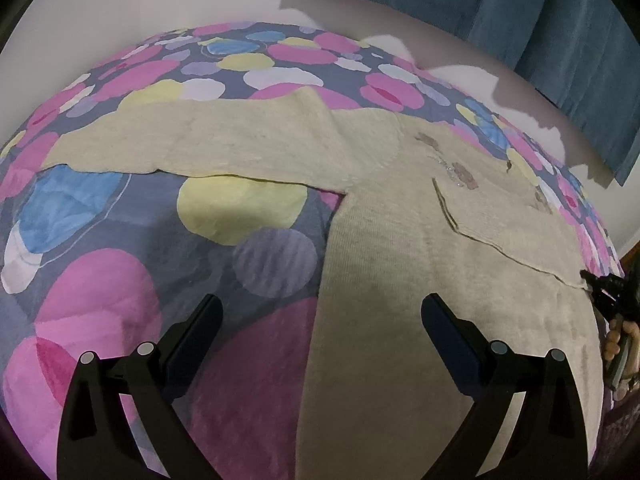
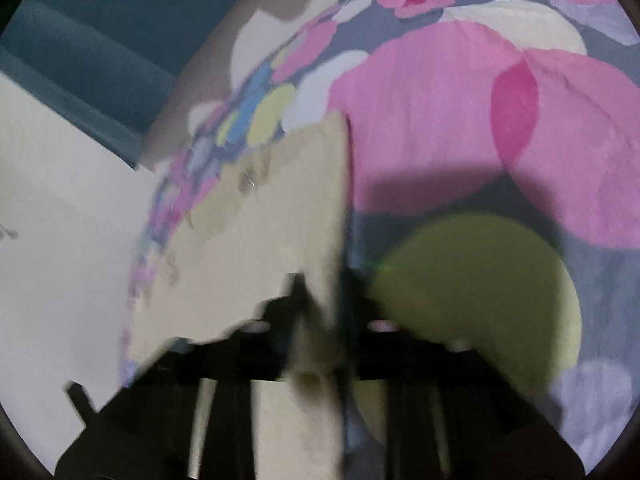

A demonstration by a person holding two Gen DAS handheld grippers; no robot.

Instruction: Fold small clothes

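Observation:
A small cream knit sweater (image 1: 384,240) lies flat on the bedspread, one sleeve (image 1: 200,144) stretched out to the left, a folded flap over its right side. My left gripper (image 1: 320,308) is open and empty, hovering over the sweater's lower left edge. The right gripper shows at the far right of the left wrist view (image 1: 608,284), at the flap's edge. In the blurred right wrist view my right gripper (image 2: 324,292) is shut on a fold of the cream sweater (image 2: 280,220) and holds it up off the bed.
The bedspread (image 1: 120,280) is grey with big pink, yellow and blue circles; it also shows in the right wrist view (image 2: 480,160). A white wall (image 1: 140,0) and teal curtains (image 1: 540,20) stand behind the bed.

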